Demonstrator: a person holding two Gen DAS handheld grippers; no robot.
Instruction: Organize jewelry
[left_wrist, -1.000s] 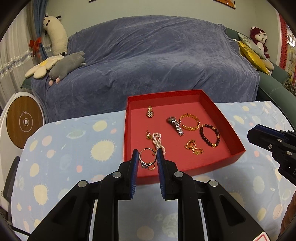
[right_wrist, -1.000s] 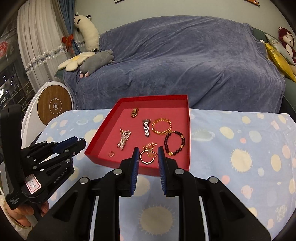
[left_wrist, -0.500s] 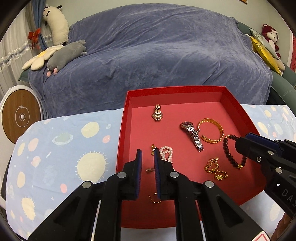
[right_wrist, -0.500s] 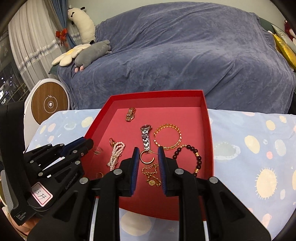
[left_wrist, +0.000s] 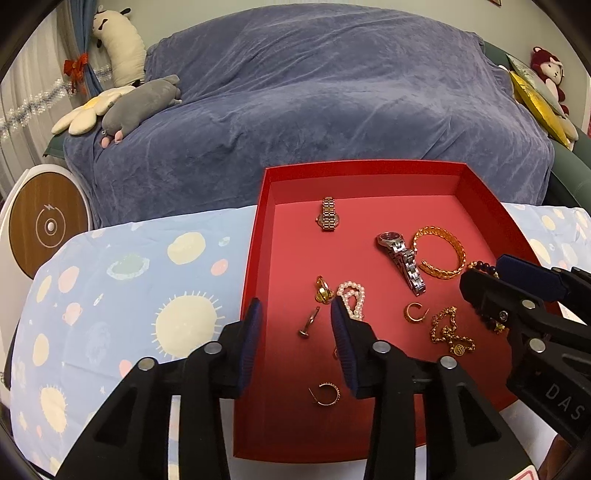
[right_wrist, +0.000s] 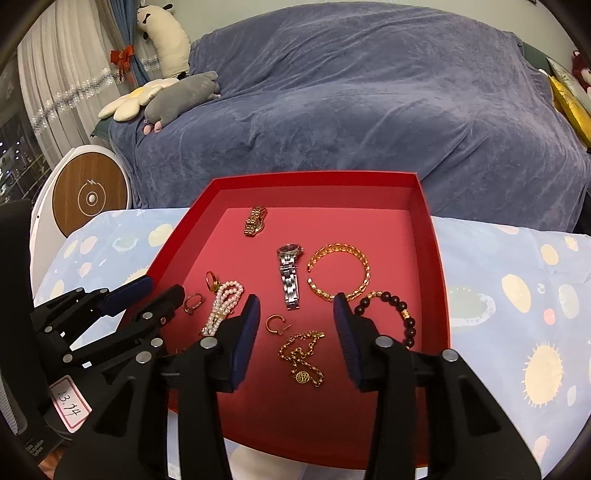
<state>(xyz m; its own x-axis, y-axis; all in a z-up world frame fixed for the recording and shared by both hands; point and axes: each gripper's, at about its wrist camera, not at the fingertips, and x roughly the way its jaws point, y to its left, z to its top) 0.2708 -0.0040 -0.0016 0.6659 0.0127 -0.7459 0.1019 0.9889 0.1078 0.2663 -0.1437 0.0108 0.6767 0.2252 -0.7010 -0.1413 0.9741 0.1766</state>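
Both the left gripper (left_wrist: 295, 314) and right gripper (right_wrist: 293, 312) hover spread and empty over the red tray (right_wrist: 437, 258), where all the jewelry lies. The gold hoop earring (right_wrist: 275, 324) beside the gold chain (right_wrist: 303, 356) could snag if pinched carelessly.

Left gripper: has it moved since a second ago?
Yes. The left gripper has moved forward over the red tray, past its near wall, and its jaws have opened.

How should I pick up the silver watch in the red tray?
Pinch the silver watch across its narrow strap, just below the face, coming straight down from above. It lies flat and stretched out, so its thin sides fit between the fingers; the gold bangle sits close on one side.
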